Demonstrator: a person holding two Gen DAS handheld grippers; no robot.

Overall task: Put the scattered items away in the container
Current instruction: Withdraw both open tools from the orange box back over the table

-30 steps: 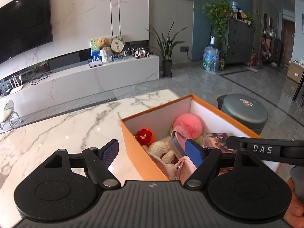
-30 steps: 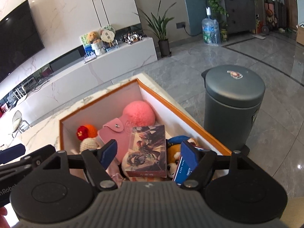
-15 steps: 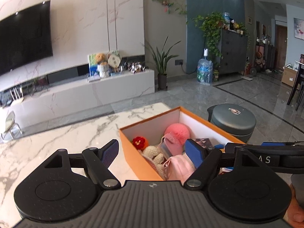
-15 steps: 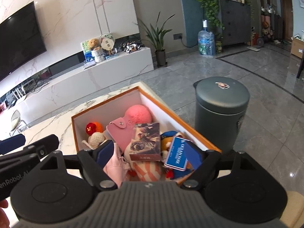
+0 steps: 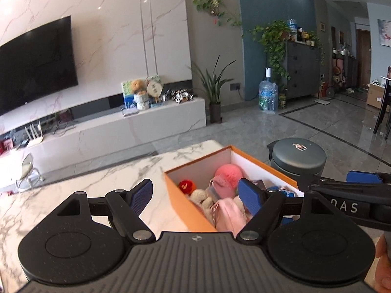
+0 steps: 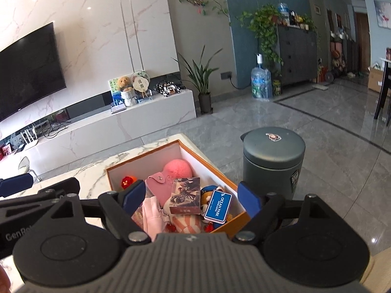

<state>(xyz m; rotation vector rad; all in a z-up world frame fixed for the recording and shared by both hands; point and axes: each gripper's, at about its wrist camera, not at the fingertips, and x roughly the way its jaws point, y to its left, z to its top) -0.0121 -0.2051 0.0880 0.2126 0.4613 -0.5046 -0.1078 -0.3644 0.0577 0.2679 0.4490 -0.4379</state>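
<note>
Both claws have pulled up and back from the orange cardboard box (image 6: 234,185) on the white marble table (image 5: 73,190). Right claw (image 6: 188,197) jaws have just been opening, nothing between them; left claw (image 5: 195,195) gapes wide, empty. Blue Ocean Park card (image 6: 218,208), pink pom-pom (image 6: 178,169), pink snap wallet (image 6: 158,185) lie inside the box.

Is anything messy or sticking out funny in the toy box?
A bit. The blue card lies tilted on top of the pile near the box's front corner, propped on a stuffed toy. Nothing has spilled onto the table.
</note>
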